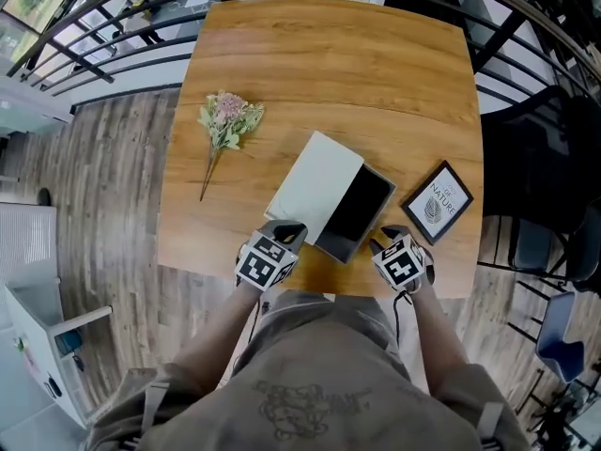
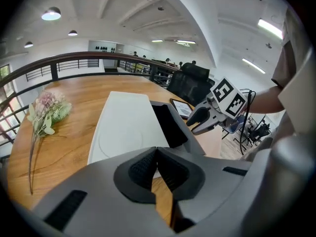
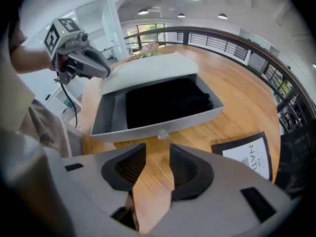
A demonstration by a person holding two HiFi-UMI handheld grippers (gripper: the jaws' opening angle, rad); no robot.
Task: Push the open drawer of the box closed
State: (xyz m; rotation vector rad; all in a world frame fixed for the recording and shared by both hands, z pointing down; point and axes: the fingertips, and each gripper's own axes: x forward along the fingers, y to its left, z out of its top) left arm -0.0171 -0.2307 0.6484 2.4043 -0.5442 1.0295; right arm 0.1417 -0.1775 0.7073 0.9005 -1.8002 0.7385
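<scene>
A white box (image 1: 315, 184) lies at an angle on the wooden table, and its grey drawer (image 1: 355, 211) with a dark inside stands pulled out toward me. In the right gripper view the drawer front (image 3: 163, 125) with its small clear knob (image 3: 161, 135) is just beyond my right gripper (image 3: 158, 149), whose jaws stand a little apart with only table showing between them. My left gripper (image 2: 156, 149) is shut on nothing, close to the box's near left corner (image 2: 123, 149). In the head view the left gripper (image 1: 285, 234) and right gripper (image 1: 386, 240) flank the drawer's near end.
A small bunch of dried flowers (image 1: 225, 120) lies at the table's left. A black-framed card (image 1: 438, 202) rests right of the drawer. The table's front edge (image 1: 329, 285) runs just below both grippers. A railing (image 1: 122, 36) and dark chairs surround the table.
</scene>
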